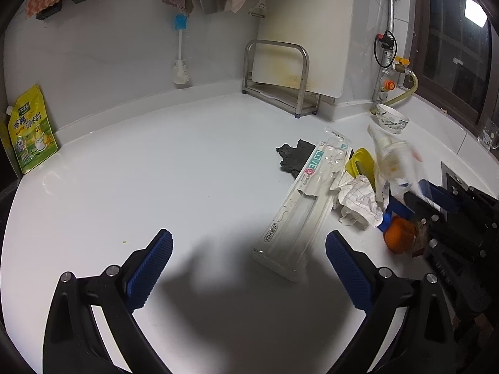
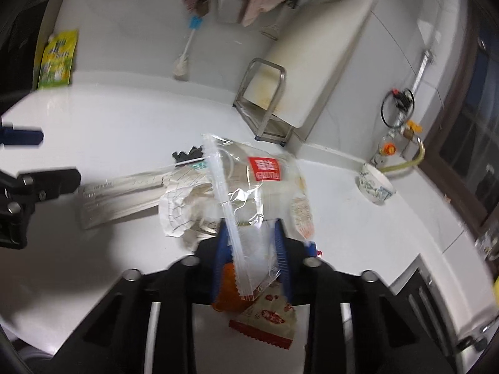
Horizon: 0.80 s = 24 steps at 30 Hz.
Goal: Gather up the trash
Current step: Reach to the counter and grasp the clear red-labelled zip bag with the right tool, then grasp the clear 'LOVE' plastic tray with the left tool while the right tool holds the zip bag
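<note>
**Right gripper clamps a clear wrapper over a pile of counter trash**

A white kitchen counter [image 1: 156,162] seen from two gripper-mounted cameras. The right gripper [image 2: 251,243] has its blue fingers [image 2: 282,249] drawn close together, pinching a clear plastic food wrapper [image 2: 255,187] with a red label. The wrapper stands up from between the fingers, blurred and slightly lifted above the pile. In the left view the same wrapper [image 1: 393,159] rises above the right gripper's dark body at the frame's right edge.

The left gripper [image 1: 249,265] hovers above bare counter with its blue pads [image 1: 149,268] wide apart and nothing between them. Its shadow falls on the surface below.

The rest of the trash lies gathered right of centre. A long clear toothbrush package [image 1: 299,205] printed "LOVE" lies diagonally, its near end between the left gripper's fingertips and the pile. Just beside it sits a crumpled sheet of squared paper [image 1: 358,202]. Behind the paper is a yellow plastic piece [image 1: 363,162], and behind the package a dark crumpled scrap [image 1: 291,155]. An orange peel [image 1: 400,233] and a red-and-tan snack wrapper [image 2: 265,318] lie under the right gripper.

Further back stand a patterned bowl [image 1: 391,118], a metal rack [image 1: 277,78] holding a white cutting board [image 1: 305,31], and a yellow-green seasoning pouch [image 1: 31,127] leaning against the wall at left.
</note>
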### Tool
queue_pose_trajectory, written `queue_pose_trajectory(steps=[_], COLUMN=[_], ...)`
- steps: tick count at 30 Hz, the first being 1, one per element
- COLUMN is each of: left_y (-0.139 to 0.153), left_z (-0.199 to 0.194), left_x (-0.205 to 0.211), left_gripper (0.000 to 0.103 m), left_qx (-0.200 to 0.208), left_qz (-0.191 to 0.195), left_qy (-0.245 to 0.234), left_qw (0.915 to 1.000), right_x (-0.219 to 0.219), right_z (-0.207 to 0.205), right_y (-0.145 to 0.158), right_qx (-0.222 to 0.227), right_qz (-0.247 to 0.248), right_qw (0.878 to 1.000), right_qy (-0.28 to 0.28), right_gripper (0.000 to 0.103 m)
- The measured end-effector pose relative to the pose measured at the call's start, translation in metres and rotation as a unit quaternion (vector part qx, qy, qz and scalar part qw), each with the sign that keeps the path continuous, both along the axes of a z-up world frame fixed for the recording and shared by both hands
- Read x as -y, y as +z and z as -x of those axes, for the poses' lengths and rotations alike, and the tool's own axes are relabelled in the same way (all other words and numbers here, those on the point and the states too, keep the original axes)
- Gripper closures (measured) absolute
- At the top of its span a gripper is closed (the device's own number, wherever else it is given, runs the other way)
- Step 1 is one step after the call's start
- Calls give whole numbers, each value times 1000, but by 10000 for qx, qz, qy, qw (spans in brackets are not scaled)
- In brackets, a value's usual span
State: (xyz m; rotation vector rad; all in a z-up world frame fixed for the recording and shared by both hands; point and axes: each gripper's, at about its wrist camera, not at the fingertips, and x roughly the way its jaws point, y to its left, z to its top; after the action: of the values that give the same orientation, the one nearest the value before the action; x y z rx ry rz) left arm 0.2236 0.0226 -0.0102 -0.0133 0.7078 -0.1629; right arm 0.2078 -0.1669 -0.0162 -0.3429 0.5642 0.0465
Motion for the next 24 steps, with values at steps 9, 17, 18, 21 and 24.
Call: queue_pose_trajectory(steps=[9,17,18,21,24], left_y=[-2,-17,-18,-21,-25], left_z=[-10,-35,-37,-46,-57], left_x=[22,38,39,44,49], left_gripper=[6,6,6,6,6], left_qx=[27,-345,-386,-540,-712], left_qz=[-58,-190,-214,-212,-272], left_qy=[-179,-325,-342,-410,-398], left_qw=[9998,9987,9984,9975,9963], right_x=[57,78,79,81,82], right_z=[13,20,20,22,24], right_y=[22,30,30,31,33], right_qx=[155,231,238,266,295], right_qz=[-1553,-2058,-2092,-2128,-2143], right_qw=[9873,9779,9772,9764,9761], right_qy=[-284,-297,-288,-256,-226], right_gripper=[94,94,94,94,94])
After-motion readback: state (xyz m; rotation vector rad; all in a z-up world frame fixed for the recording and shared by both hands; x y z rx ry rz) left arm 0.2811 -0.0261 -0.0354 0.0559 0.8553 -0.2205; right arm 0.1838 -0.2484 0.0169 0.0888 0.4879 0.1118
